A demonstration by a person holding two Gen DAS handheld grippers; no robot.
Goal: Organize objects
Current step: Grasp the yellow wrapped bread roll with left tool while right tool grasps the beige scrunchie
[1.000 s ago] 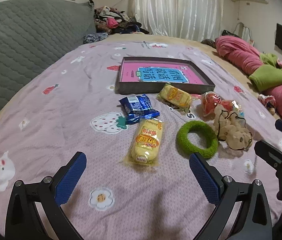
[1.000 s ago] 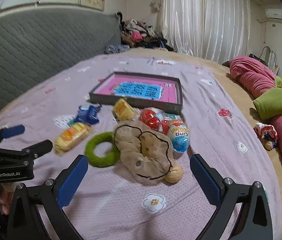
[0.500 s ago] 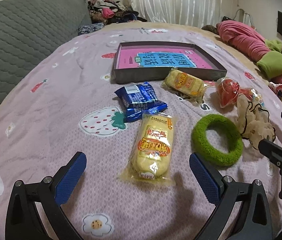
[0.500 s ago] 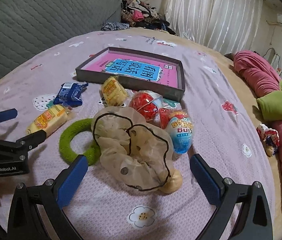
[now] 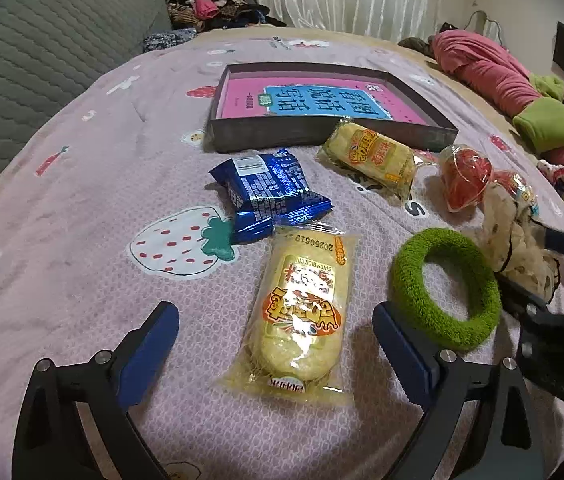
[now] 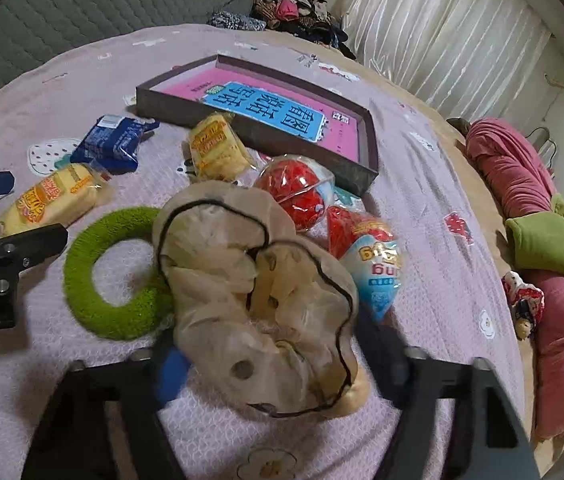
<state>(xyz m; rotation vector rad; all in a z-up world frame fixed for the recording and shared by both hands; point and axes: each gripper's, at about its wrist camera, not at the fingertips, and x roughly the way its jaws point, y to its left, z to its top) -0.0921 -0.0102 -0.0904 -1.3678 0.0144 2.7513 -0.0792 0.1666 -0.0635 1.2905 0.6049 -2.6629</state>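
Observation:
On the pink bedspread lie a yellow rice-cracker packet [image 5: 301, 312], a blue snack packet [image 5: 266, 192], a second yellow packet [image 5: 373, 156], a green fuzzy ring [image 5: 441, 288], a beige scrunchie [image 6: 258, 292], a red ball packet [image 6: 297, 192] and a red-and-blue egg packet [image 6: 373, 260]. A dark tray [image 5: 266, 136] with a pink book stands behind them. My left gripper [image 5: 278, 348] is open, its fingers either side of the near yellow packet. My right gripper [image 6: 270, 364] is open around the scrunchie, its fingers blurred.
A grey quilted headboard [image 5: 42, 60] is at the left. Pink and green bedding [image 6: 541, 232] is piled at the right. A small doll [image 6: 521, 304] lies near it. Clothes [image 5: 210, 4] are heaped at the far end by the curtain.
Both grippers have moved forward and down. The left now straddles the near yellow packet; the right has come in around the scrunchie.

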